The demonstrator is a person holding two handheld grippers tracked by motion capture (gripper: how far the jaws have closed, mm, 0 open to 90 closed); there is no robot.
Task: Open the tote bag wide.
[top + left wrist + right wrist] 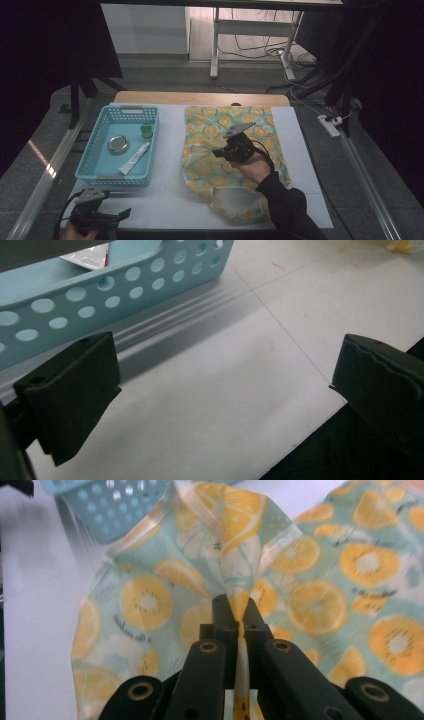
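Note:
A lemon-print bag (235, 150) in yellow and pale green lies flat on the white table, right of centre. My right gripper (220, 151) is shut on a pinch of its upper layer near the left edge. In the right gripper view the fabric (235, 555) rises in a tented fold out of the closed jaws of that gripper (239, 611). My left gripper (125, 213) rests at the table's front left corner, open, pointing right. The left gripper view has its wide-apart fingers (75, 385) over bare white table, with nothing between them.
A light blue perforated basket (107, 175) stands at the left, holding a round tin (118, 144), a white tube (134, 158) and a small green-capped item (146, 131). Its wall (115, 290) is just ahead of the left gripper. The table's front edge is close by.

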